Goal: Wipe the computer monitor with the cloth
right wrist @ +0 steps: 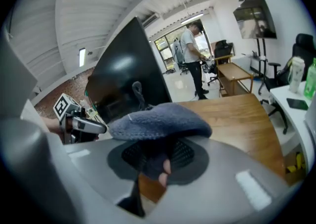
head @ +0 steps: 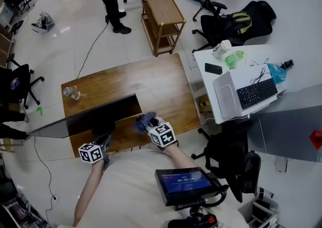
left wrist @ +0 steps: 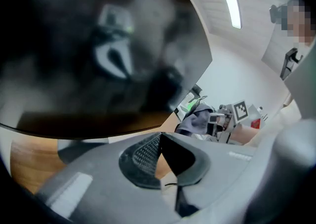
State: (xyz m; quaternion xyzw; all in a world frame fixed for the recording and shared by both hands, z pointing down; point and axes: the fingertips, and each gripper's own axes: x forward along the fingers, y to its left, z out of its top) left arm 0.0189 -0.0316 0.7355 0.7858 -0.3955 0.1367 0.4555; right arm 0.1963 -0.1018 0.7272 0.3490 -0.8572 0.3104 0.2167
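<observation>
The soft blue-grey fleece cloth (right wrist: 158, 121) is bunched into a rounded pad and sits pinched between the jaws of the right gripper (right wrist: 160, 155), low in the middle of the head view, just beside the lower right corner of the thin black flat computer monitor (head: 85, 116). The screen is dark and glossy, mirroring blurred shapes. The left gripper (left wrist: 160, 141) sits below the monitor's bottom edge at lower left, its jaw tips brought together with nothing between them. Everything rests on a brown wood-grain table (head: 161, 86), with a clear plastic bottle (head: 71, 92) near its left edge. Around it lies glossy white floor; a slatted wooden cart (head: 161, 18) stands at the top and a white desk (head: 216, 116) at right.
</observation>
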